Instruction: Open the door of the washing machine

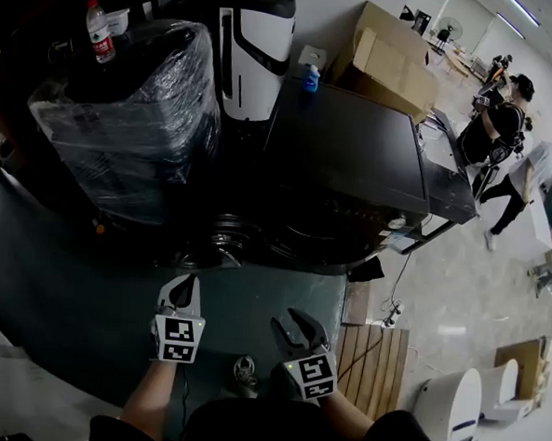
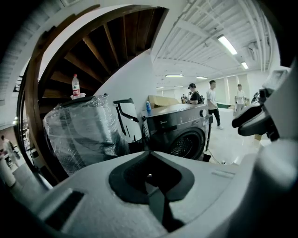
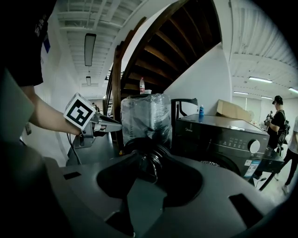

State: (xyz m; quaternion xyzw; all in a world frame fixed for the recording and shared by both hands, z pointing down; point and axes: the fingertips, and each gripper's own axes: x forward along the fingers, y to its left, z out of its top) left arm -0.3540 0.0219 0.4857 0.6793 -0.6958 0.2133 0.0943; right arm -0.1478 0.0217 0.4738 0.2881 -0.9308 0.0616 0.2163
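The dark washing machine [image 1: 355, 154] stands ahead of me; its drum opening [image 2: 188, 144] shows in the left gripper view. Its round glass door [image 1: 221, 239] is swung out to the machine's left and fills the space just beyond my right gripper's body [image 3: 150, 155]. My left gripper [image 1: 184, 289] hovers in front of the door, shut and empty; it also appears at the left of the right gripper view [image 3: 116, 124]. My right gripper [image 1: 297, 326] is beside it, apart from the machine, its jaws partly open with nothing between them.
A plastic-wrapped appliance [image 1: 124, 112] with a water bottle [image 1: 99, 29] on top stands left of the washer. A white-and-black machine [image 1: 254, 46] and cardboard boxes [image 1: 388, 59] are behind. A wooden pallet [image 1: 374, 370] lies at my right. People [image 1: 501, 117] walk at the far right.
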